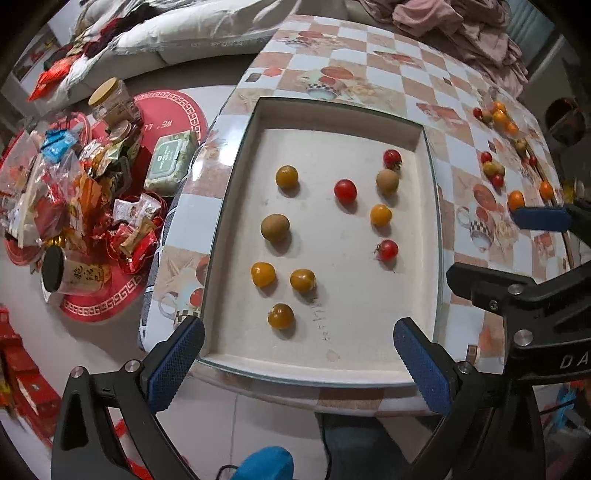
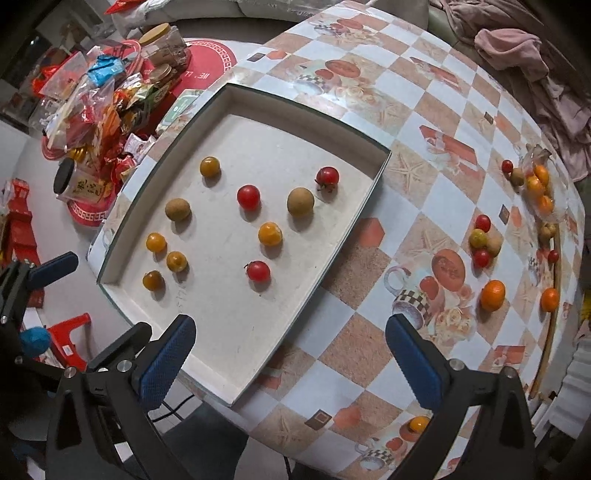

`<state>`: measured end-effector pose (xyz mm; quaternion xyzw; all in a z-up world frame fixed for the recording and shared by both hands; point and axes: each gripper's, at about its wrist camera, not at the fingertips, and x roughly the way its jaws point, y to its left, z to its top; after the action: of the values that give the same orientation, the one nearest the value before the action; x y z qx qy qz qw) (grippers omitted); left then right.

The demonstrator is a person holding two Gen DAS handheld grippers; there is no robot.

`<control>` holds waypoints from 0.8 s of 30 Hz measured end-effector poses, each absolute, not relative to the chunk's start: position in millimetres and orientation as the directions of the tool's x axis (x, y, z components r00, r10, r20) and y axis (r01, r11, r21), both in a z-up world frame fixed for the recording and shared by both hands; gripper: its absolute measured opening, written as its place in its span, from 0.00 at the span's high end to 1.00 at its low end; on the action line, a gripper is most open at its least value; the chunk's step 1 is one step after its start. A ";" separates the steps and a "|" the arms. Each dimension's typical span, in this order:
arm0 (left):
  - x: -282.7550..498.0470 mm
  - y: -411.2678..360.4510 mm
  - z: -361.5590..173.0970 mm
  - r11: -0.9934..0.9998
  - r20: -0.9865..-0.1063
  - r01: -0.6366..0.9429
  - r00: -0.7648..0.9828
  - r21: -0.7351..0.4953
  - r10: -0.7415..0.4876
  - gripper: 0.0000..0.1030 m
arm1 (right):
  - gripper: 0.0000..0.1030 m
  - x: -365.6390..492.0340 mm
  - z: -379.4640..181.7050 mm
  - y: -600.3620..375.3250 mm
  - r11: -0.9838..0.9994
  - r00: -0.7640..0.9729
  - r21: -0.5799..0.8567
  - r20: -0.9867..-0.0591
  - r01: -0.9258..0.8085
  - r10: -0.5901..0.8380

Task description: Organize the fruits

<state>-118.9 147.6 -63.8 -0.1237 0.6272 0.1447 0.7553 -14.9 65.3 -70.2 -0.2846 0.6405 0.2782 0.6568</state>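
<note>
Nearby: snack pile (image 1: pixel 74 192) left of tray (image 1: pixel 236 184), clothes (image 1: pixel 461 26) behind.

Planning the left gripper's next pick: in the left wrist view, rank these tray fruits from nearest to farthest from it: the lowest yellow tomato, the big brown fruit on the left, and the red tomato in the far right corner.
1. Lowest yellow tomato, just ahead of the left gripper.
2. Brown fruit, mid-tray, left side.
3. Red tomato, far right corner.

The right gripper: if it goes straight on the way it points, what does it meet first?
Probably the bare checkered tablecloth beside the tray; the right gripper points down there, with no fruit between its open jaws. Depth is uncertain.
</note>
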 end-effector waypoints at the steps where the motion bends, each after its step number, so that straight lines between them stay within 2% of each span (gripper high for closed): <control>1: -118.9 145.6 -62.2 0.930 -0.984 -0.367 0.166 0.007 0.073 0.00 | 0.00 -15.4 -68.6 65.0 0.684 0.019 -0.013 -1.000 -0.729 0.002; 24: -118.6 143.9 -36.0 0.936 -0.984 -0.348 0.144 0.047 0.103 0.00 | 0.00 -17.8 -29.9 65.2 0.662 0.063 -0.046 -0.998 -0.748 0.002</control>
<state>-118.6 143.9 -36.0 -0.0959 0.6366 0.1502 0.7503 -17.8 65.2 -29.9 -0.2991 0.6236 0.2819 0.6650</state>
